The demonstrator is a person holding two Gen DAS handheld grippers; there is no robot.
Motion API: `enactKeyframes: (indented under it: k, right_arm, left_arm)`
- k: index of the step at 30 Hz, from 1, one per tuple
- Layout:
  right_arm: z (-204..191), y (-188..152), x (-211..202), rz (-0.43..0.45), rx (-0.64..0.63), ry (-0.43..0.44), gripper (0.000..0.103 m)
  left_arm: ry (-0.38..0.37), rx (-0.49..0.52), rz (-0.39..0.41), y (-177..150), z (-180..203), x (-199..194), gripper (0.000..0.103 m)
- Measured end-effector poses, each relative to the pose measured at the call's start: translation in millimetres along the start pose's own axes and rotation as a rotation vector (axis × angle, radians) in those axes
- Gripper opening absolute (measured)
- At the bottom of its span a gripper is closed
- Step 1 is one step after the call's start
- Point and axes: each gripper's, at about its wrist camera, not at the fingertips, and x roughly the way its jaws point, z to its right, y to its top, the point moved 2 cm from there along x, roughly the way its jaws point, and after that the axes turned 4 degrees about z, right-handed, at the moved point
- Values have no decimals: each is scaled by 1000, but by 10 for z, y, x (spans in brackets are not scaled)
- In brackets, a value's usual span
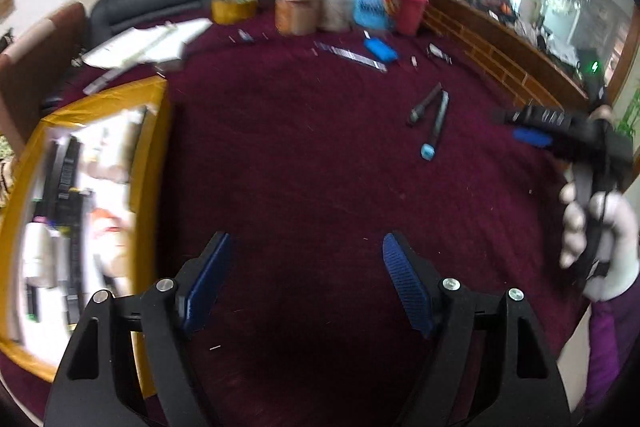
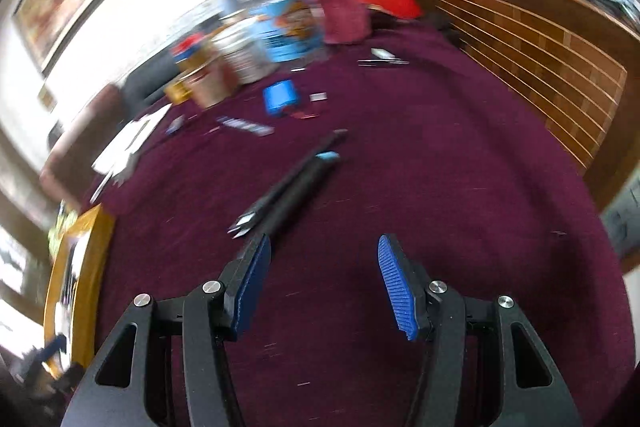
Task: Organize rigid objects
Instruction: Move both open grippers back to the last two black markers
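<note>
- Both sets of tongs hang released and empty over the maroon worktop point(image 2: 440, 147): left tongs point(image 1: 306, 283) beside the yellow box point(image 1: 154, 131), right tongs point(image 2: 324, 283) just short of the two dark pens point(image 2: 296, 179).
- The pens lie touching, side by side; closing on them carelessly could catch both, or nudge one away.
- Everything's blurred, so a hasty reach may miss.
- The box looks crowded; a dropped pen might snag inside.
</note>
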Motion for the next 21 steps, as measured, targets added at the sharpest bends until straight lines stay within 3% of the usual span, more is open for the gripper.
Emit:
enactKeyframes:
  k: [6, 8, 12, 13, 16, 21]
  right_arm:
    - [237, 128, 86, -24, 56, -18, 51]
    - [190, 132, 162, -41, 56, -8, 51]
    - [0, 110, 387, -90, 36, 12, 51]
    - [-66, 102, 447, -101, 28, 14, 51]
    - [-242, 76, 573, -120, 5, 8, 51]
    - [-487, 50, 733, -122, -59, -52, 51]
  left_arm:
    - [-5, 13, -94, -85, 161, 514, 77]
    - [-5, -5, -130, -125, 123, 646, 84]
    - [-24, 3, -110, -162, 134, 652, 95]
    - [-29, 7, -111, -160, 147, 653, 103]
    - [-48, 48, -142, -168, 230, 676, 103]
    - [-4, 91, -156, -192, 305, 693, 103]
